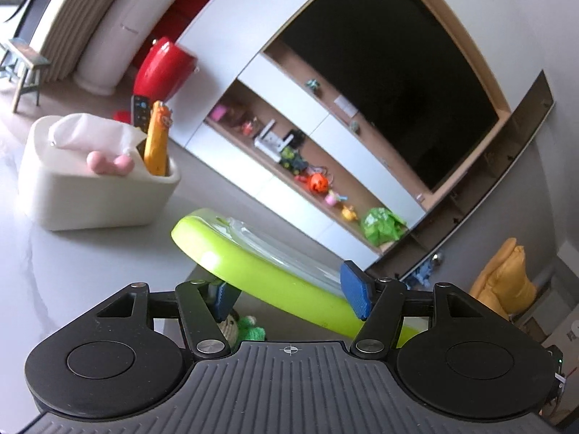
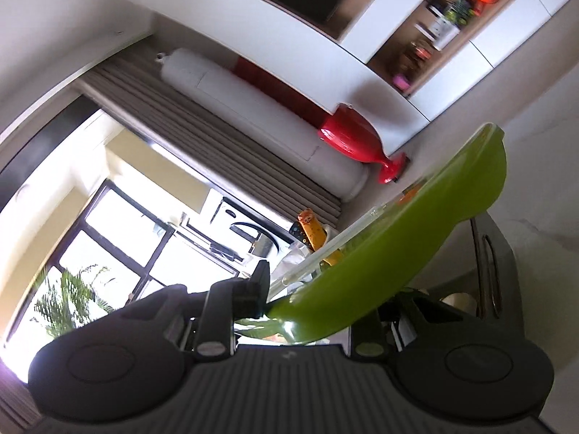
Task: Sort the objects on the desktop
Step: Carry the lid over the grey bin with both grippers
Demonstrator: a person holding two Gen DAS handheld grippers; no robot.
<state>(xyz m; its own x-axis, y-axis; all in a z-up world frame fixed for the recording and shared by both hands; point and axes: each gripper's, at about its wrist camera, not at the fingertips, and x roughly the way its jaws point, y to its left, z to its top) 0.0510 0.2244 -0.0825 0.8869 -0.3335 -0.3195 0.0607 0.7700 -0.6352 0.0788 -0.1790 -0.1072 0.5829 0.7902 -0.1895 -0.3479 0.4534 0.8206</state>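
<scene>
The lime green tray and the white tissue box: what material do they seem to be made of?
Lime green tray: probably glossy plastic, because a bright highlight sits on its smooth rounded rim. White tissue box: likely matte plastic, with soft even shading.

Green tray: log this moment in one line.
green tray lifted, tilted | right hand-held gripper grips rim | left hand-held gripper open around edge | tissue box on table

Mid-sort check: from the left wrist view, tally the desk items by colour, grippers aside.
White: 1, white plastic tissue organizer
Pink: 1, pink rounded piece on its front
Orange: 1, orange soft case in its side slot
Black: 1, black remote control beside it
Lime green: 1, lime-green oval tray
Green and beige: 1, crocheted toy
Total: 6
</scene>
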